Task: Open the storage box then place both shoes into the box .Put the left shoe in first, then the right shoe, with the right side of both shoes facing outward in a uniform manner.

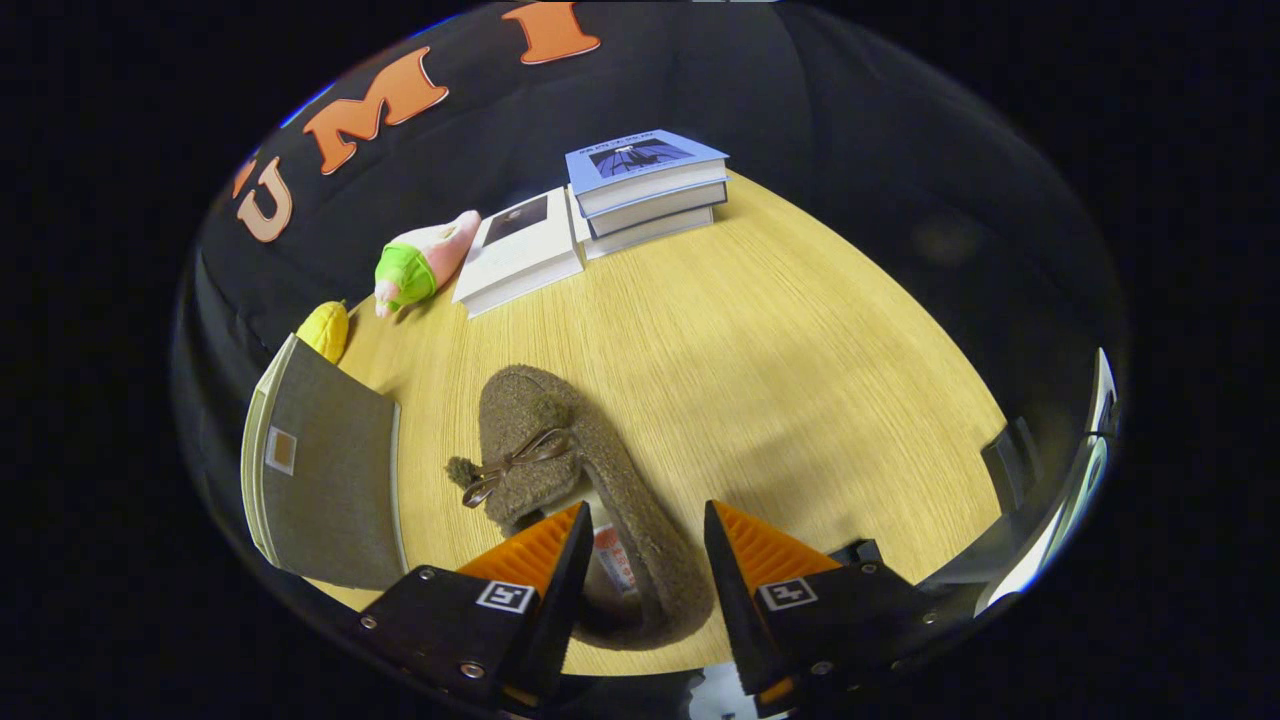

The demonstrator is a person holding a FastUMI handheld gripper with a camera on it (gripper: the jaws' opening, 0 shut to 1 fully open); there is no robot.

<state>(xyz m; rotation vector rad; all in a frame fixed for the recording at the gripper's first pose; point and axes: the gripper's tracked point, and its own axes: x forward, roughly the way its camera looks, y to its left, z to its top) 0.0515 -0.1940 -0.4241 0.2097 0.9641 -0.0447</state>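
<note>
Screwed tool (642,540) mounts, square markers

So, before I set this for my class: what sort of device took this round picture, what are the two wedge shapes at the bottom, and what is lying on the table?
The camera rides on a hand-held two-finger gripper and looks forward along its fingers; those are the wedges. They stand open around the heel of a fuzzy brown slipper with a bow, not pressing on it. The slipper lies on a light wooden table. Beside it stands a grey fabric storage box; behind that, a yellow toy. Further off are a pink and green plush toy, a flat white book and a stack of blue-covered books.
</note>
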